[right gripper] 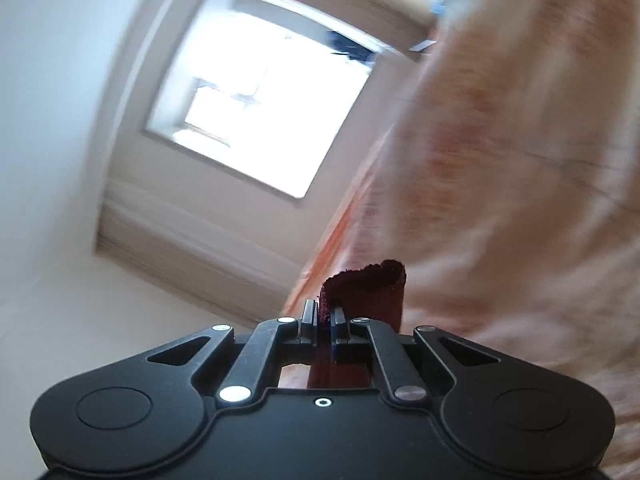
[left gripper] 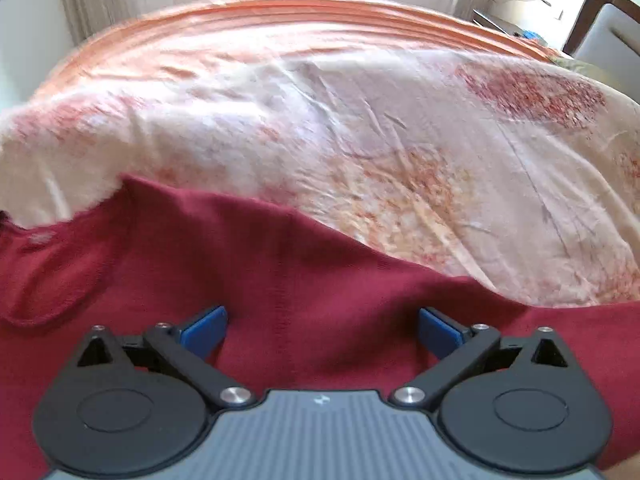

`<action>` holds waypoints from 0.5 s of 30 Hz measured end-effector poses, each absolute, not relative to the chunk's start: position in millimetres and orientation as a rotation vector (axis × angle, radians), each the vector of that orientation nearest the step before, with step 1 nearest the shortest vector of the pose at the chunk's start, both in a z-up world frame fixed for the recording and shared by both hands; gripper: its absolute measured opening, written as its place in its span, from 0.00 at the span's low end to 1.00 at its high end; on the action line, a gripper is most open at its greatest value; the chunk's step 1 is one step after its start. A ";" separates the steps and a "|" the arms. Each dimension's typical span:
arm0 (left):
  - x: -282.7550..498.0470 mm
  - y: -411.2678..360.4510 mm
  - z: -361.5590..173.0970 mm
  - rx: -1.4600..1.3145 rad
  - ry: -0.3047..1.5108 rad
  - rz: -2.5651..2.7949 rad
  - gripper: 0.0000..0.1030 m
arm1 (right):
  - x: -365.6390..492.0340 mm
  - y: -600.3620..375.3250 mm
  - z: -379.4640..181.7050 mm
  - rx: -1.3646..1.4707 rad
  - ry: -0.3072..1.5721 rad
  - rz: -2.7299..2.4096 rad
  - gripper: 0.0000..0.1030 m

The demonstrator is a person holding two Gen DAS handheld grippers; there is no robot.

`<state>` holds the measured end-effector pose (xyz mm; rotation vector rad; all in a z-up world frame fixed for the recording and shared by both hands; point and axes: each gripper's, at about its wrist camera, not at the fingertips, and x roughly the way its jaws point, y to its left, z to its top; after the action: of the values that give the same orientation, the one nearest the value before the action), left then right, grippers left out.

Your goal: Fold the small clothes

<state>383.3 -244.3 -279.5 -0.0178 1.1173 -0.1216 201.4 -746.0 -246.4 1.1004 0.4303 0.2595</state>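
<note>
The left gripper hangs low over a dark red knit garment, its blue-padded fingers spread wide apart with nothing between them. The garment lies on the bed, along the bed's near edge, and fills the lower part of the left wrist view; a narrower flap of it, possibly a sleeve, reaches toward the bed's near left corner. A line of stitching runs up the cloth midway between the two fingers. Whether the pads actually touch the cloth cannot be told. Beyond the garment the bed is covered by a cream blanket with a red and orange flower print, creased in several places, and an orange striped band runs along its far edge. A pale curtain hangs past the far left corner, and a dark-framed chair stands off the far right corner.

The right gripper is tipped upward, its black fingers pressed together on a fold of the same dark red garment; a short end of cloth curls up past the fingertips. To its left a bright window is set in a pale wall, blurred. To its right the cream and orange blanket fills the view, also blurred.
</note>
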 end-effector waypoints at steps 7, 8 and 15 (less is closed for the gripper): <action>385.9 -193.8 -250.0 -0.171 1.074 -0.214 0.97 | 231.2 -665.4 -205.1 0.964 0.513 0.322 0.05; 379.0 -176.5 -240.6 -0.218 1.054 -0.216 0.97 | 238.5 -646.4 -200.9 0.957 0.526 0.339 0.05; 318.4 -42.5 -214.7 -0.372 1.045 -0.250 0.99 | 288.3 -423.4 -179.4 0.783 0.654 0.640 0.06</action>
<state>318.4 -42.5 -214.7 -0.3719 1.0447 -0.2500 288.3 -423.4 -179.4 0.7832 0.6538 0.6398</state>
